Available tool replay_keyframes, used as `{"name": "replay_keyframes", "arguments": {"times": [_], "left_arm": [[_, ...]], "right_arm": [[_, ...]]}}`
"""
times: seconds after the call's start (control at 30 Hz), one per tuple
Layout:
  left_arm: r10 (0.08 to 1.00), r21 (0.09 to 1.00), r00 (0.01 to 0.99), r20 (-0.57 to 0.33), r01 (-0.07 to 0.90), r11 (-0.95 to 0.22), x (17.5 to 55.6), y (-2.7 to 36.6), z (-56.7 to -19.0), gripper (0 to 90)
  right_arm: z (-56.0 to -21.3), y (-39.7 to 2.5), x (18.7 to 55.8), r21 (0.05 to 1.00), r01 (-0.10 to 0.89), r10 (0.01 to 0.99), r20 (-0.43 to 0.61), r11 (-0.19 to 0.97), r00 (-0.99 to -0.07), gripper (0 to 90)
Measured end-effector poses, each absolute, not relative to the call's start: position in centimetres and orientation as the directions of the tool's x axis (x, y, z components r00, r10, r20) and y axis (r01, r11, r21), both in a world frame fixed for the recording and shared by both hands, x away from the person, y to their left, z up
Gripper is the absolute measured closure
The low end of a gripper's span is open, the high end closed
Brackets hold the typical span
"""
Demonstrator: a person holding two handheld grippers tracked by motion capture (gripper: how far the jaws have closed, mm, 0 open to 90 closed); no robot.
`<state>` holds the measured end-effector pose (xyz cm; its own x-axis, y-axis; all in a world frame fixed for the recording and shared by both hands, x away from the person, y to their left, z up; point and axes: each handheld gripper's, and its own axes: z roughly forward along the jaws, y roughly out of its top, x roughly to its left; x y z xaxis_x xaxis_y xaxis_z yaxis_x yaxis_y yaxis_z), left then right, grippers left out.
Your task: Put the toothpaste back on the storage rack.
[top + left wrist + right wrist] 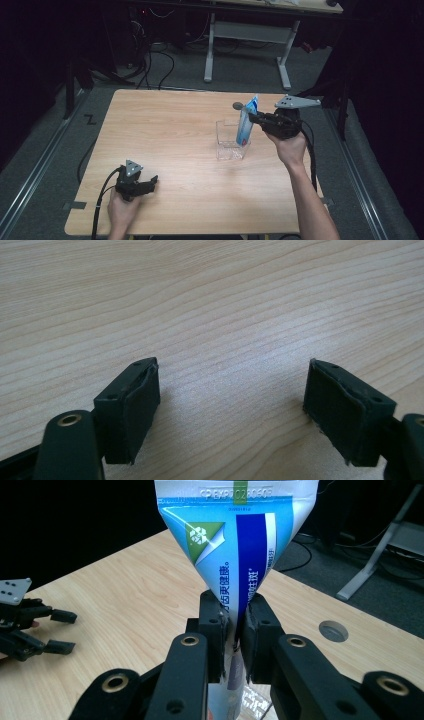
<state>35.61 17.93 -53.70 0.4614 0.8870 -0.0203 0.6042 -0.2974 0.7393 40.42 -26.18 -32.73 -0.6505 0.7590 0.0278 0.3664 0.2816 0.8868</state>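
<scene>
Left gripper (pixel 151 181) rests near table (pixel 165 130) edge, jaws apart, empty. Farther off, right gripper (pixel 233 625) clamps tube (pixel 235 550) mid-body. Tube near upright, crimped end up, lower end inside clear box (pixel 229 147).

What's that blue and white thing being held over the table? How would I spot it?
Start at the light wooden table and find the clear plastic box right of its middle. Standing in it, gripped by the right tongs, is a blue-and-white squeeze tube, flat crimped end upward; it is the one printed, colourful item there.
</scene>
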Motion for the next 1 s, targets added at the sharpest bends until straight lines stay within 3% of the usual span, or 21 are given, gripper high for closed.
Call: {"name": "replay_keyframes", "arguments": {"times": [1.0], "left_arm": [[0.887, 0.74, 0.461, -0.023, 0.604, -0.294, 35.6, 17.9, -53.7, 22.8]], "right_arm": [[-36.9, -22.9, 44.0, 0.809, 0.44, 0.794, -0.053, 0.39, -0.606, 80.4]]}}
